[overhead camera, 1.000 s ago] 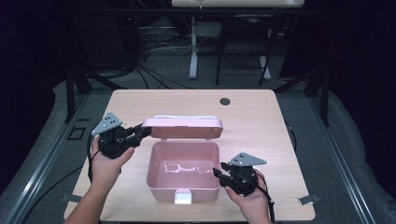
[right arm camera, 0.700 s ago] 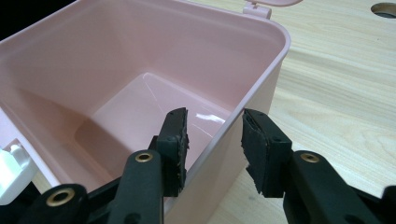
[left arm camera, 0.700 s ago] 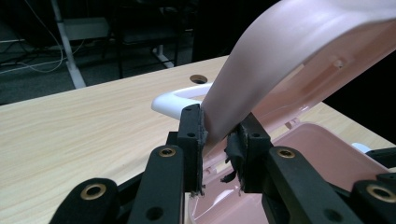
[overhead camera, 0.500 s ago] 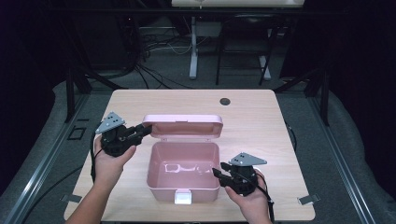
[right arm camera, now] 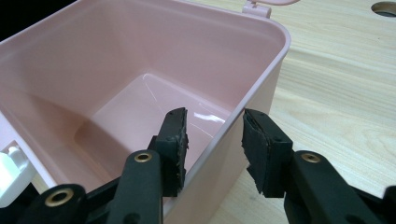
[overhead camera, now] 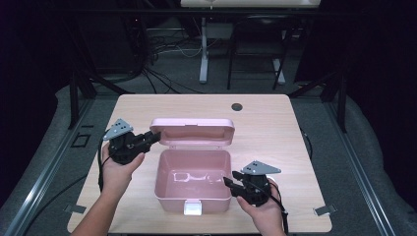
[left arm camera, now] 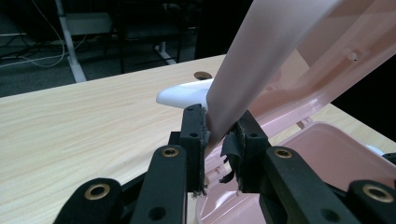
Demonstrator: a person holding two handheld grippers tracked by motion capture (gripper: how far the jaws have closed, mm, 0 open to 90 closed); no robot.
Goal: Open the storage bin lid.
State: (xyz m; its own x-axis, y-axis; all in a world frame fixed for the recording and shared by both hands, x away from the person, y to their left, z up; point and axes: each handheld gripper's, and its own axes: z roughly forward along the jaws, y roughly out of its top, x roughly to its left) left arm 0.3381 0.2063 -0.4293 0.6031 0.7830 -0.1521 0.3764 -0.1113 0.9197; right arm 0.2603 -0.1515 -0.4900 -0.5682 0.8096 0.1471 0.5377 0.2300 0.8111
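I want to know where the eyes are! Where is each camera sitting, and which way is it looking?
High view: above the person's side, looking forward and down on the table; both forearms enter from the bottom, the left tool by the lid, the right tool at the pink box.
Left gripper view: rides the left tool, looking along its jaws, which have just been closing on the lid's edge.
Right gripper view: rides the right tool; its jaws straddle the box's wall.
Shared: all three show the pink box.
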